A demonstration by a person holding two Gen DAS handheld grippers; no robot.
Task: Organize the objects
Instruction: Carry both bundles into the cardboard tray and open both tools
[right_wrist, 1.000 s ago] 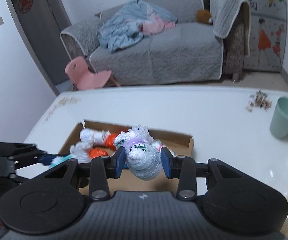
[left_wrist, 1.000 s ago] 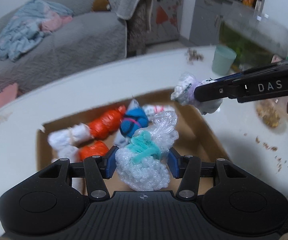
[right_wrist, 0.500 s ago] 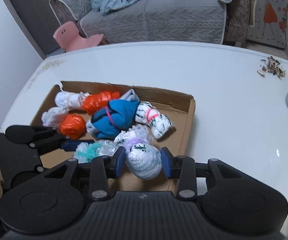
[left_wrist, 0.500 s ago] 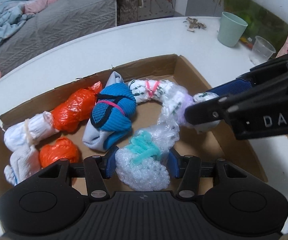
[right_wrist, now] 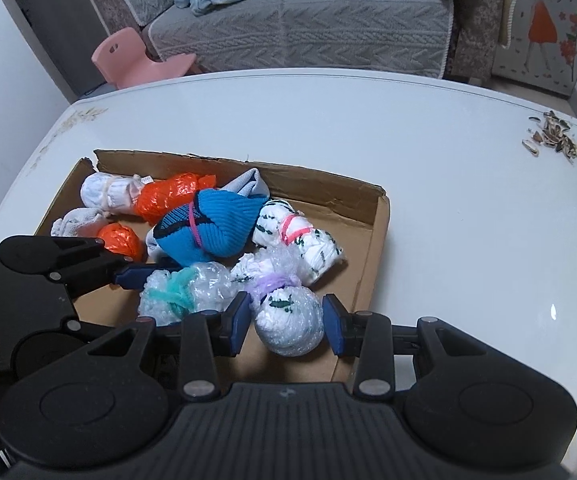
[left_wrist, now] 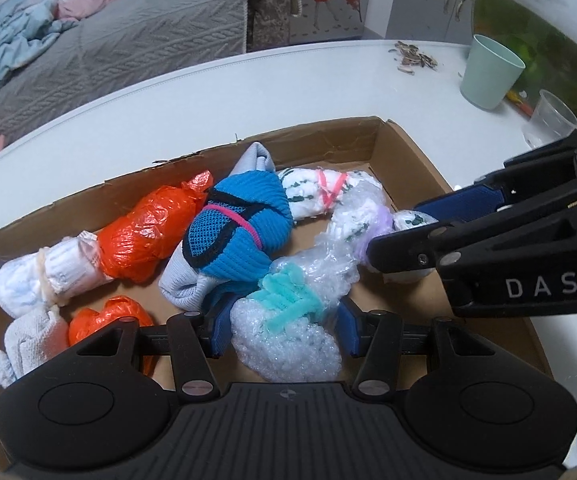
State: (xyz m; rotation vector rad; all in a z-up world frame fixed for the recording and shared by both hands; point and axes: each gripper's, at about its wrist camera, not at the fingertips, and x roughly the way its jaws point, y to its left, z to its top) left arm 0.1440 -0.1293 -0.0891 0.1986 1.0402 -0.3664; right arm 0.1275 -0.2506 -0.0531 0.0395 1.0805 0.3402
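A cardboard box (left_wrist: 404, 148) is seen on a white table (right_wrist: 448, 160), its near edge cut off behind both tools. The left gripper (left_wrist: 284, 330) is clamped on a bubble-wrap bundle tied with teal yarn (left_wrist: 288, 336), low in the front of the box; whether the bundle rests on the floor is hidden. The right gripper (right_wrist: 284, 322) is pressed against a bubble-wrap bundle tied with purple yarn (right_wrist: 288, 320) just beside it; the right pad's contact is hard to judge. Behind them lie a blue sock bundle (left_wrist: 240, 224), orange bags (left_wrist: 148, 228) and white rolls (left_wrist: 48, 276), partly overlapped. "DAS" is read on the right gripper's side. A green cup (left_wrist: 488, 74) stands apart; in the right view it is cut off.
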